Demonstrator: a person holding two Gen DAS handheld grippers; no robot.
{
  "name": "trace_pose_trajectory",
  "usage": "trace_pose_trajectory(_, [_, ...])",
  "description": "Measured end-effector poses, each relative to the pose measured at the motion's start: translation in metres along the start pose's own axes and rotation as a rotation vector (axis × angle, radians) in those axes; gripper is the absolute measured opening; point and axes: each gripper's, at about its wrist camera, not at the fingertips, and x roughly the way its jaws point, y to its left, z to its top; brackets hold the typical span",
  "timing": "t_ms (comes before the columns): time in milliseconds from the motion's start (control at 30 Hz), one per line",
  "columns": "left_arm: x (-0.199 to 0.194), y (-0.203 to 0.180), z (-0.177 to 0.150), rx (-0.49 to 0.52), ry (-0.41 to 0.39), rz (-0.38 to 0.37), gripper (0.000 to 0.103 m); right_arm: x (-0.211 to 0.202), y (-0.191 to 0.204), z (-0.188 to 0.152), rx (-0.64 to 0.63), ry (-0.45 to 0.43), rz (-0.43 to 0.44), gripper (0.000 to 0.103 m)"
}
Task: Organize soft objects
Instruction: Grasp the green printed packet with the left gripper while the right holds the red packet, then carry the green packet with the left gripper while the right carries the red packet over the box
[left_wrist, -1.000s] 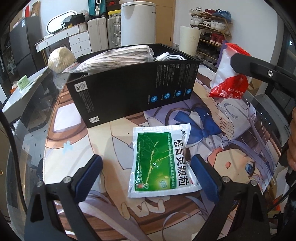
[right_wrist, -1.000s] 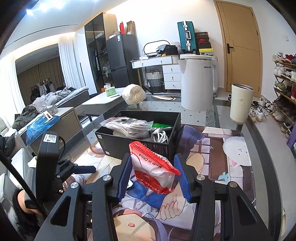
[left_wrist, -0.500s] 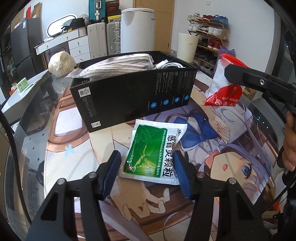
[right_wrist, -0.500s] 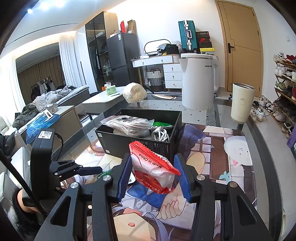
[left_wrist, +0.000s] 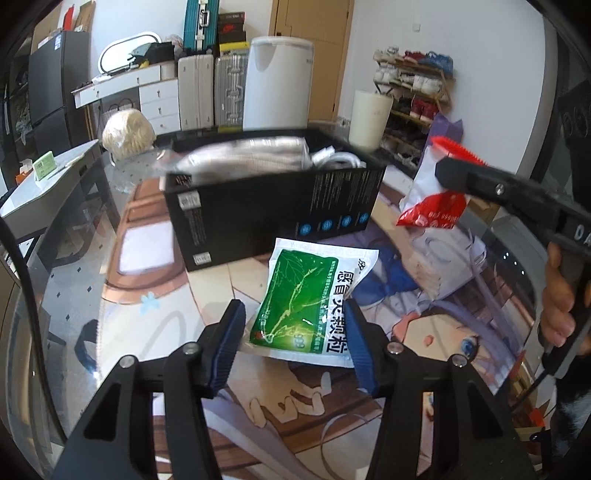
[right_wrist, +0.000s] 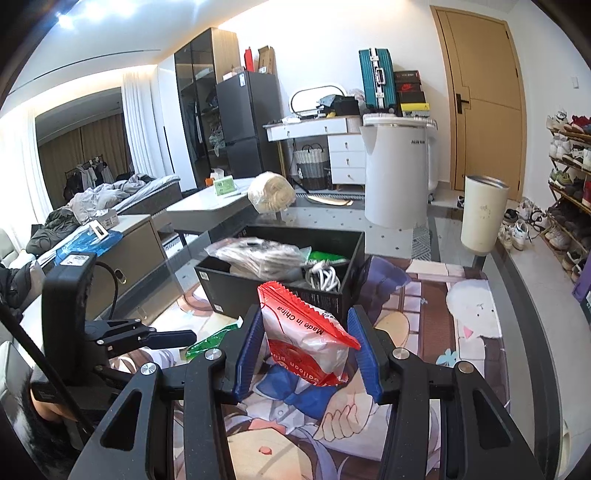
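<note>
**Inspector:** Progress?

**Me:** The black box already holds a wrapped bundle and a cable. My right gripper clamps the red-and-white packet in the air short of it. My left gripper pinches the green sachet, apparently lifted. Both remain unboxed.

**Inspector:** Surroundings?

**Me:** A printed mat covers the counter; cluttered bedroom behind.

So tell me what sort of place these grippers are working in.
Most likely a lived-in studio flat: an unmade bed on the left, a shoe rack by the door, and a fridge with suitcases along the wall.
</note>
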Motion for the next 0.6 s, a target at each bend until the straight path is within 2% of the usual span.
trace_pose_trajectory(200, [-0.025, 0.004, 0.009, -0.013, -0.070, -0.012, 0.050, -0.012, 0.005, 0.012, -0.007, -0.049, 0.002, 0.048])
trace_pose_trajectory(600, [-0.050, 0.018, 0.022, -0.044, -0.155, -0.004, 0.049, -0.010, 0.008, 0.030, -0.021, -0.081, 0.002, 0.048])
